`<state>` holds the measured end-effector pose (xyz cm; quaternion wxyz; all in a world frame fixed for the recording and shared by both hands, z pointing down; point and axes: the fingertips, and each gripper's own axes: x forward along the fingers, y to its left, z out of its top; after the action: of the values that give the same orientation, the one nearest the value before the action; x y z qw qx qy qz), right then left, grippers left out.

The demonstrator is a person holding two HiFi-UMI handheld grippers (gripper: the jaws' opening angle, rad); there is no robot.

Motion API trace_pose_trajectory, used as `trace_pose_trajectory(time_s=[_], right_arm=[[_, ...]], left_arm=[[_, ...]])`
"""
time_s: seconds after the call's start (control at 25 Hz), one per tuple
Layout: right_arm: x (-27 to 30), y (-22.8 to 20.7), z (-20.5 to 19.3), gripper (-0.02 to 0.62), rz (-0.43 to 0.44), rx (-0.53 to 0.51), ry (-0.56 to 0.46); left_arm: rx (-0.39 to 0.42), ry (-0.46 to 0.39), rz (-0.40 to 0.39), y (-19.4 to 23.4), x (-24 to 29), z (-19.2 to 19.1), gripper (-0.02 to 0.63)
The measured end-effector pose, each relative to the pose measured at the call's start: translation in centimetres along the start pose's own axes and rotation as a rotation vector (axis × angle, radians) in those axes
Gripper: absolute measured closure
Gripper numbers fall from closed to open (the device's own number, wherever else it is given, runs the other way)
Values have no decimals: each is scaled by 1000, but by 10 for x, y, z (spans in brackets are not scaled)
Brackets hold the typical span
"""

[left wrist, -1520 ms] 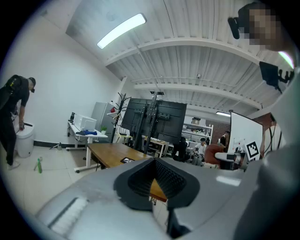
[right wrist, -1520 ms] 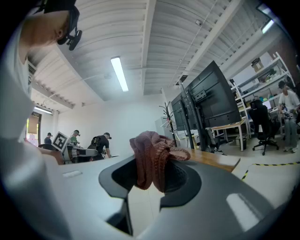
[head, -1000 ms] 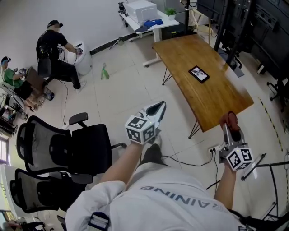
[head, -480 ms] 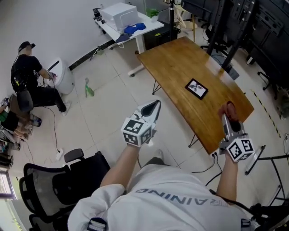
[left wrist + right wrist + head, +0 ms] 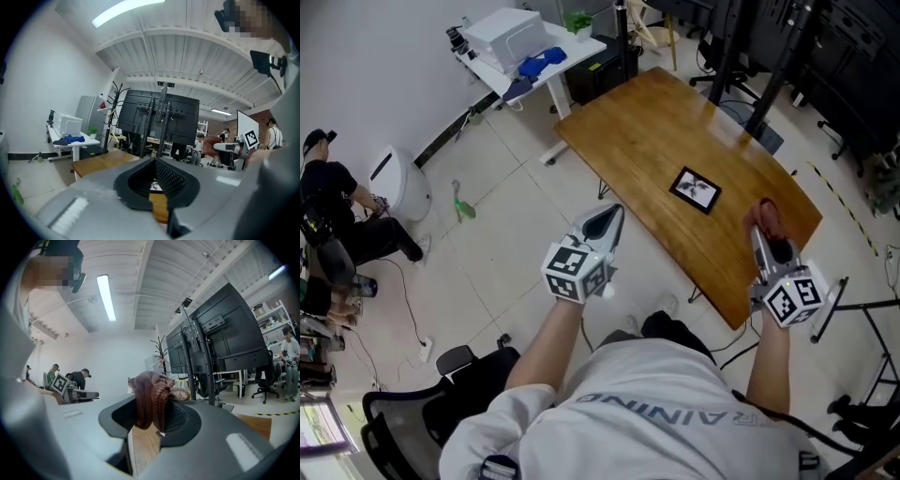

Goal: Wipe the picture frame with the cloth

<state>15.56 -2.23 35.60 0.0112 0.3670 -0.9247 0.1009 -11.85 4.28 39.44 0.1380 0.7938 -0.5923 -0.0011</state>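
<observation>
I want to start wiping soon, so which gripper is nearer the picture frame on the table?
Right, it seems. The right gripper, shut on the cloth, is over the wooden table, to the right of the picture frame. The left gripper is off the table, over the floor.

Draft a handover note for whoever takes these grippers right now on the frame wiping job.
Right gripper: jaws shut on the reddish-brown cloth, above the near edge of the wooden table.
Left gripper: jaws shut, empty, over the floor beside the table.
Picture frame: lying flat on the table, apart from the cloth.
Done: cloth in grip. Left: bring it to the frame and wipe.
</observation>
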Motion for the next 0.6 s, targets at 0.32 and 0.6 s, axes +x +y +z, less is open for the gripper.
trace_pose_trajectory(time_s=[0.32, 0.6], right_arm=[[46, -56, 5, 465, 4, 42, -16], [76, -95, 1, 465, 3, 85, -11]], left_arm=[[30, 49, -42, 2, 85, 7, 601], [65, 77, -86, 0, 163, 23, 601]])
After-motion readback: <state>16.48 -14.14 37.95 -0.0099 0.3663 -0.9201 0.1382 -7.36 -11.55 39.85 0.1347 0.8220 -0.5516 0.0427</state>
